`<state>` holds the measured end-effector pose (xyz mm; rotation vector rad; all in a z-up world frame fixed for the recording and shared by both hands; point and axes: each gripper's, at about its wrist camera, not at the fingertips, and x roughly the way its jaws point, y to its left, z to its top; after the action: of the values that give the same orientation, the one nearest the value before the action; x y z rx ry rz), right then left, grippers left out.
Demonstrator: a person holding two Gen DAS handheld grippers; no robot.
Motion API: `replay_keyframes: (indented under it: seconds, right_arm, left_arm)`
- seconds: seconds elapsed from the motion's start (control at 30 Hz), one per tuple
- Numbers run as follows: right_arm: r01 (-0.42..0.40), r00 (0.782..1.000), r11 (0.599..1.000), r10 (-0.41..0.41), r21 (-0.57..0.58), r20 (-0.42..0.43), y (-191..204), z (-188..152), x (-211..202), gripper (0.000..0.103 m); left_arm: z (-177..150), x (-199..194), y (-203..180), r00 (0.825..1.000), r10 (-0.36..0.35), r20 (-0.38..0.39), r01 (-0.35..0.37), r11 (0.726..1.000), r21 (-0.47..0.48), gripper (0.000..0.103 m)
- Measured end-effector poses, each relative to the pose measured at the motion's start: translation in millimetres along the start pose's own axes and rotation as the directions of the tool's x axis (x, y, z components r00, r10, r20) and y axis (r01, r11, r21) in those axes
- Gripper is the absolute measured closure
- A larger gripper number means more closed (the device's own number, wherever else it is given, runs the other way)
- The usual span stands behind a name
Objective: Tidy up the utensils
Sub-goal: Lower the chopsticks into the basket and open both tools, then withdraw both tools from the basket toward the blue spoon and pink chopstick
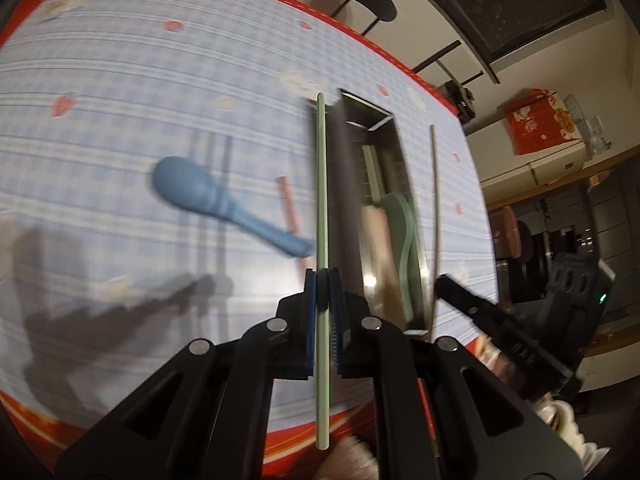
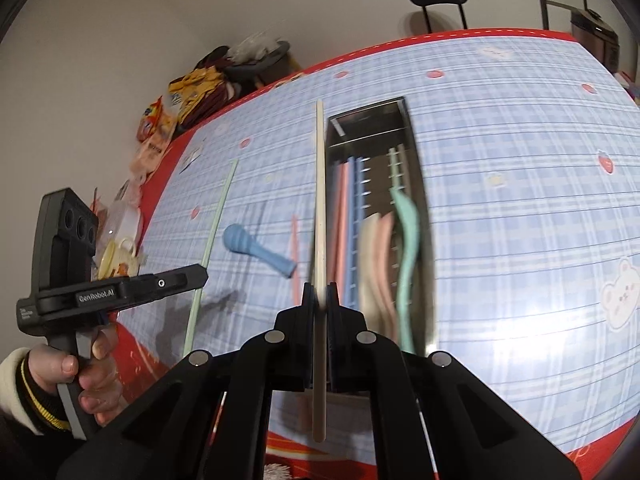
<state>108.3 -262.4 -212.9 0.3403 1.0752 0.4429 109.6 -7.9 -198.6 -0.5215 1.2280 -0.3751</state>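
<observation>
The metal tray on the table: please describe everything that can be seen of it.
The metal tray is a long, narrow, open box that looks like shiny steel and lies flat on the checked tablecloth. Inside lie pink and blue chopsticks along one side, and beige, pink and green spoons beside them. Nothing grips it; a blue spoon lies apart on the cloth.

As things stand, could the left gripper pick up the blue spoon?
Probably not yet. The left gripper is shut on a green chopstick, so its jaws are occupied. The blue spoon lies uncovered on the cloth, beside the metal tray, so nothing else blocks it.
</observation>
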Motion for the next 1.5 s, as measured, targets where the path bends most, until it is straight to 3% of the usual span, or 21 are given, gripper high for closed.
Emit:
replay_keyframes:
  seconds: [0.13, 0.3, 0.57, 0.87, 1.07, 1.2, 1.23, 1.33, 1.4, 1.47, 1.5]
  right_arm:
    - [0.004, 1.000, 1.000, -0.004, 0.009, -0.004, -10, 5, 0, 0.097]
    - [0.008, 1.000, 1.000, -0.008, 0.017, -0.007, -22, 12, 0, 0.096]
    - [0.020, 0.999, 0.999, -0.019, 0.030, -0.027, -33, 21, 8, 0.096]
    - [0.015, 0.997, 0.998, -0.010, 0.064, -0.072, -37, 27, 30, 0.096]
    - [0.002, 0.995, 0.997, 0.006, 0.077, -0.104, -32, 29, 45, 0.096]
    - [-0.004, 0.994, 0.999, 0.010, 0.049, -0.109, -21, 32, 49, 0.093]
    - [-0.003, 0.994, 0.999, 0.007, 0.036, -0.107, -17, 32, 48, 0.085]
    - [0.014, 0.997, 1.000, -0.013, 0.014, -0.082, -12, 36, 42, 0.048]
    - [0.034, 0.998, 0.999, -0.035, -0.014, -0.048, -5, 39, 32, 0.036]
    - [0.057, 0.998, 0.998, -0.058, -0.040, -0.030, 2, 41, 25, 0.015]
    - [0.063, 0.998, 0.997, -0.064, -0.053, -0.022, 5, 41, 21, 0.011]
  left_arm:
    - [11, 21, -26, 0.999, -0.042, -0.016, 0.042, 0.999, 0.004, 0.093]
    - [19, 52, -49, 0.998, -0.044, -0.041, 0.045, 0.999, 0.014, 0.093]
    - [21, 89, -55, 0.997, -0.022, -0.075, 0.020, 1.000, -0.022, 0.093]
    - [25, 101, -55, 0.997, 0.000, -0.078, -0.003, 0.999, -0.036, 0.092]
    - [31, 78, -59, 1.000, 0.008, -0.004, -0.008, 1.000, 0.002, 0.062]
    - [36, 49, -55, 0.995, 0.040, 0.087, -0.042, 0.999, 0.025, 0.031]
    - [37, 42, -53, 0.993, 0.049, 0.106, -0.052, 0.998, 0.022, 0.023]
    - [38, 22, -42, 0.987, 0.056, 0.152, -0.056, 0.998, -0.005, 0.011]
    - [39, 12, -35, 0.984, 0.058, 0.167, -0.055, 0.998, -0.021, 0.008]
    - [38, 2, -29, 0.982, 0.069, 0.177, -0.067, 0.998, -0.017, 0.007]
    - [36, -1, -26, 0.981, 0.075, 0.179, -0.074, 0.997, -0.013, 0.006]
